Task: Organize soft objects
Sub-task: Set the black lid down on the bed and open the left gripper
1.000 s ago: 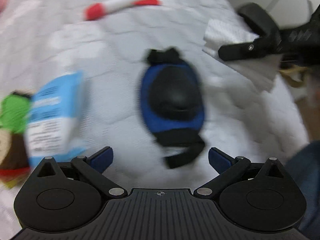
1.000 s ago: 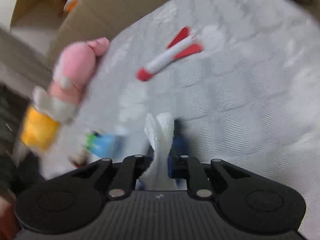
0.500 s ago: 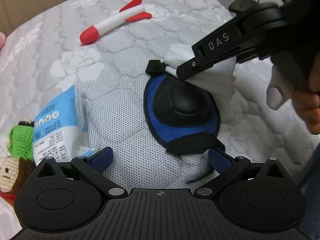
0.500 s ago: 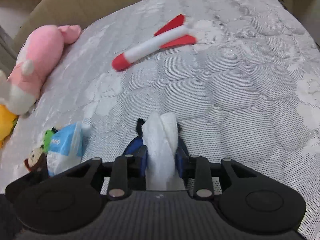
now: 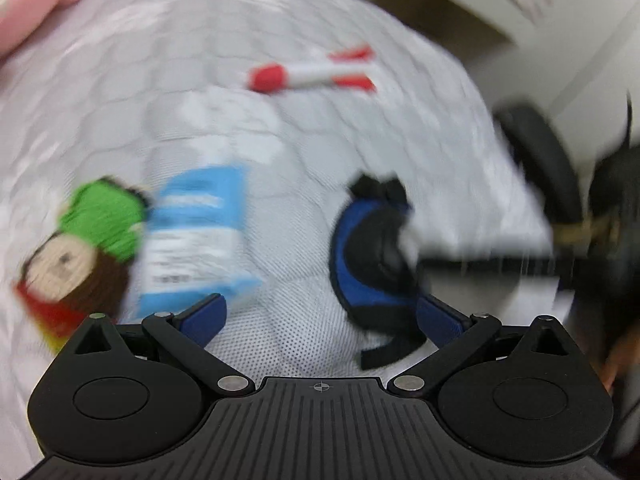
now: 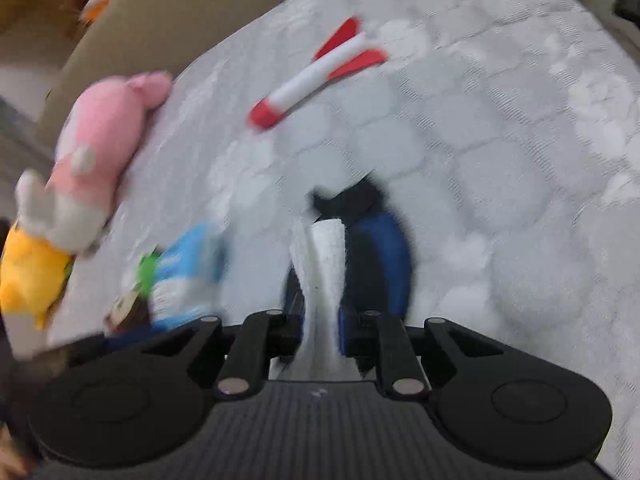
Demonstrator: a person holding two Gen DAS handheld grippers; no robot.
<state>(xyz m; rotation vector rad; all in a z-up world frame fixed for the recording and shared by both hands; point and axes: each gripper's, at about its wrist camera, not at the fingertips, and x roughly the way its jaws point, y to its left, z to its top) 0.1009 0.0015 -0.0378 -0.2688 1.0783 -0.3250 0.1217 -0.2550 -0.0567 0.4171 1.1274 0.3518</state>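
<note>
A blue and black knee pad [image 5: 370,260] lies on the white quilted mattress [image 5: 120,92], just ahead of my open left gripper [image 5: 322,312] and nearer its right finger. My right gripper [image 6: 320,312] is shut on a white tissue [image 6: 324,264] and holds it over the knee pad [image 6: 384,256]. In the left wrist view that gripper [image 5: 480,264] reaches in blurred from the right. A blue tissue pack [image 5: 196,240] and a green-hatted crochet doll [image 5: 76,252] lie left of the pad. A red and white foam rocket [image 5: 312,74] lies farther back.
A pink plush [image 6: 108,128] and a yellow plush [image 6: 28,276] lie along the mattress's left edge beside a tan headboard [image 6: 180,12]. White furniture [image 5: 560,20] stands past the right edge. Both views are motion-blurred.
My left gripper has swung left, so the tissue pack and doll now sit nearer centre. The right gripper, still holding the tissue, has dropped lower across the knee pad.
</note>
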